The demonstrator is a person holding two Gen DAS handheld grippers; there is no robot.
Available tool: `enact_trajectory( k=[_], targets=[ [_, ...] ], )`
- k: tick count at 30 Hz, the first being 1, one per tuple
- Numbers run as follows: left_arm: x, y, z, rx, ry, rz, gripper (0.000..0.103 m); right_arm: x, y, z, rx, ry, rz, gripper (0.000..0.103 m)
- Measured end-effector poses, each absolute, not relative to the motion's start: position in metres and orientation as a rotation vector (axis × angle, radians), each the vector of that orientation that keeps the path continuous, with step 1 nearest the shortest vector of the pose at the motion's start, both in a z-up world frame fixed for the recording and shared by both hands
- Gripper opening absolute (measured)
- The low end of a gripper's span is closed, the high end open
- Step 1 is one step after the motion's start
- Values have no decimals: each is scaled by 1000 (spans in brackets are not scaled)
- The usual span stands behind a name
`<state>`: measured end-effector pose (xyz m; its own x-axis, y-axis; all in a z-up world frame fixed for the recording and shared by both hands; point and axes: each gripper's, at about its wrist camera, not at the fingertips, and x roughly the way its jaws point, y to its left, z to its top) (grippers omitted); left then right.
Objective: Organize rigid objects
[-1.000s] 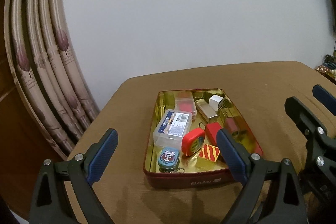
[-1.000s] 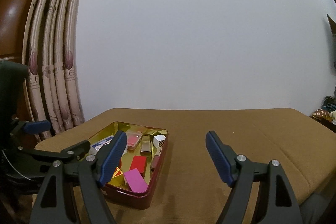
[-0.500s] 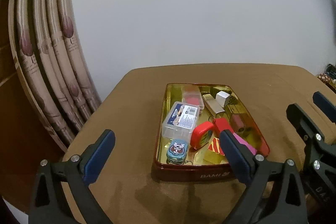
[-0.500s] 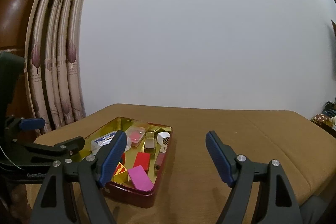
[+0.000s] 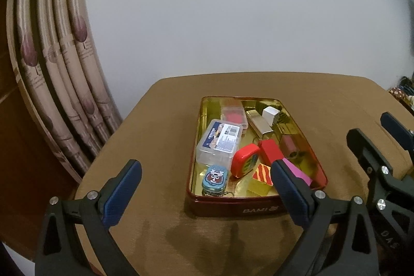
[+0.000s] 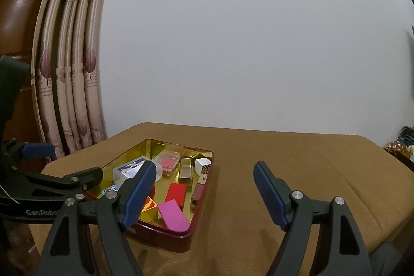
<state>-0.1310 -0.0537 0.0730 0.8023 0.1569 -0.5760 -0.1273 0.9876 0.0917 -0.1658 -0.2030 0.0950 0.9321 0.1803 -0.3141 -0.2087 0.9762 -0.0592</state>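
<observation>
A red tin tray (image 5: pixel 233 208) with a gold inside sits on the brown table (image 5: pixel 160 136). It holds a clear plastic box (image 5: pixel 220 141), a red tape measure (image 5: pixel 244 159), a small blue tin (image 5: pixel 214 177), a red block (image 5: pixel 270 151), a pink block (image 6: pixel 173 217) and several other small pieces. My left gripper (image 5: pixel 204 188) is open and empty, in front of the tray's near edge. My right gripper (image 6: pixel 204 195) is open and empty, to the right of the tray (image 6: pixel 181 239); it also shows at the right edge of the left wrist view (image 5: pixel 375 136).
Patterned curtains (image 5: pixel 59 84) hang at the left behind the table, with brown wood (image 6: pixel 20 9) beside them. A plain white wall (image 6: pixel 233 43) stands behind. The table's rounded edge runs close at left (image 5: pixel 85 172) and right (image 6: pixel 388 219). Some clutter (image 6: pixel 401 146) lies far right.
Both grippers have pulled back and tilted a little, so the tray sits more central and farther away in both views. Both stay open. Nothing in the tray has moved.
</observation>
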Motion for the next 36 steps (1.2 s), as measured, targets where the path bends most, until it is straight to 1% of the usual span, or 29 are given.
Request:
enact_trajectory(
  k=[19, 24, 32, 36],
  targets=[
    [-130, -52, 74, 51, 629, 152, 100, -165, -203, 93, -102, 317, 212, 80],
    [-129, -51, 70, 54, 639, 145, 102, -167, -202, 92, -109, 321, 212, 80],
    [-128, -48, 67, 16, 666, 123, 103, -166, -202, 93, -110, 316, 213, 80],
    [-136, -48, 71, 24, 587, 179, 103, -167, -202, 93, -113, 318, 214, 80]
  ],
)
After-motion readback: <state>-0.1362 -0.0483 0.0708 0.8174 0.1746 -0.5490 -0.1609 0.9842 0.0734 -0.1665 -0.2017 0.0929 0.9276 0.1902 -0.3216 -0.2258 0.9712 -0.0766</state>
